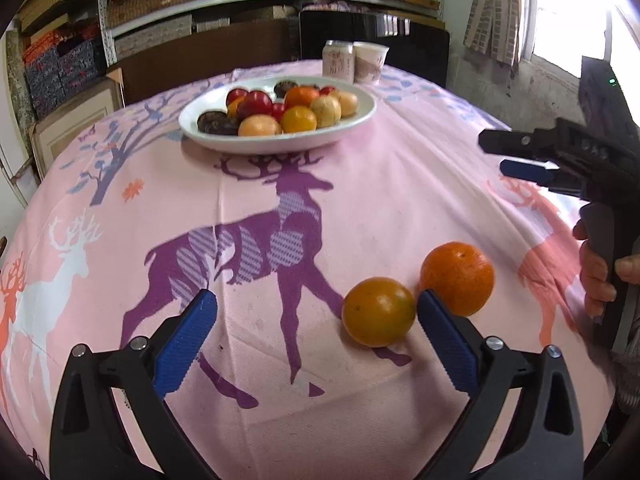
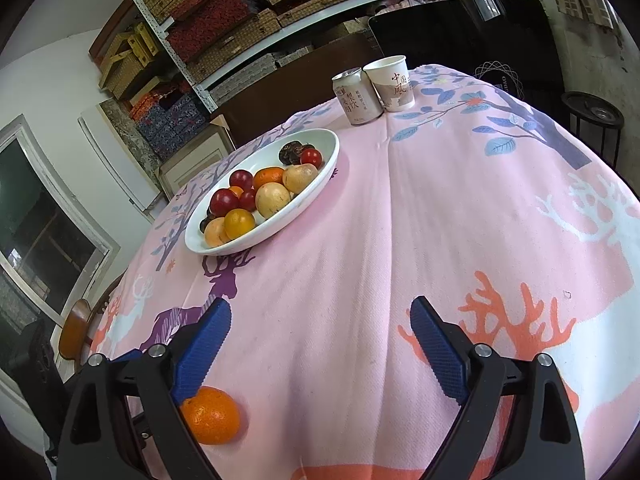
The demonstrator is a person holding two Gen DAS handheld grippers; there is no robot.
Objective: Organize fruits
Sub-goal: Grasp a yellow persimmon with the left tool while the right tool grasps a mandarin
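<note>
With both grippers' fingers (image 1: 448,340) spread and empty, the left one could nudge the yellow orange (image 1: 378,311), just beside the darker orange (image 1: 457,278), into rolling off the desk (image 1: 320,208).

Bright daylight, blown-out window (image 1: 568,4) glare (upper right), fisheye-warped edges, soft shadows

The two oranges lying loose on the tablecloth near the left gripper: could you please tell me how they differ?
The nearer orange is yellower with a darker patch on top; the farther orange is a deeper, even orange-red. The nearer orange sits between the left gripper's fingers, against the right one; the farther orange lies outside them. Both are round, similar in size, touching or nearly so, and outside the white dish.
</note>
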